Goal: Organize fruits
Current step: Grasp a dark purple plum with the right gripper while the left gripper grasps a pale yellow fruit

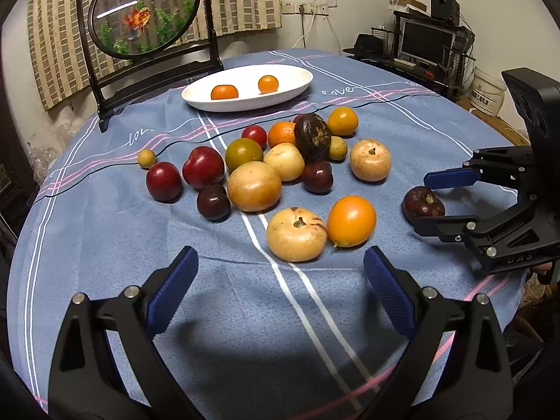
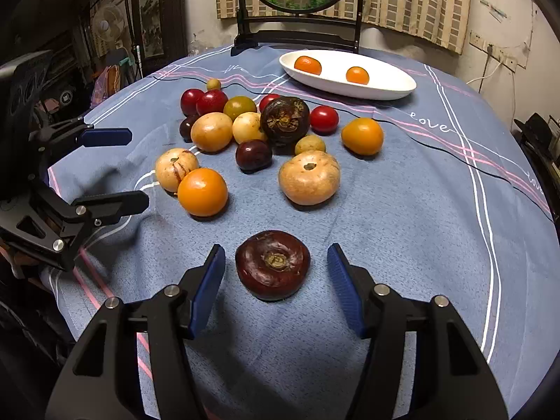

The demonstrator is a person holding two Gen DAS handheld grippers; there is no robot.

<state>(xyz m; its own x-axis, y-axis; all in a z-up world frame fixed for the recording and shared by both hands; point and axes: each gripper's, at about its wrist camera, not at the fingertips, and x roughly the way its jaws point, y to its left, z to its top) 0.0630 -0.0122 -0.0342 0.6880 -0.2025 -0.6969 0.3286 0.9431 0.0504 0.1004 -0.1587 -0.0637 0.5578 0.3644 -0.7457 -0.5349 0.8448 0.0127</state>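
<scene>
A heap of red, dark purple, tan, green and orange fruits (image 1: 266, 168) lies mid-table on the blue cloth. A white oval plate (image 1: 301, 73) at the back holds two oranges (image 1: 224, 91). My right gripper (image 2: 276, 283) is open, its blue pads either side of a flat dark red fruit (image 2: 273, 264) without touching it; that fruit shows in the left view (image 1: 422, 203) between the right gripper's fingers (image 1: 451, 178). My left gripper (image 1: 280, 290) is open and empty, just short of a tan fruit (image 1: 296, 233) and an orange fruit (image 1: 351, 221); the right view shows it at left (image 2: 136, 169).
A framed round goldfish screen (image 1: 143, 7) stands behind the plate at the table's back edge. A desk with a monitor (image 1: 425, 40) is off to the right. The round table's edge (image 1: 21, 231) curves close on the left.
</scene>
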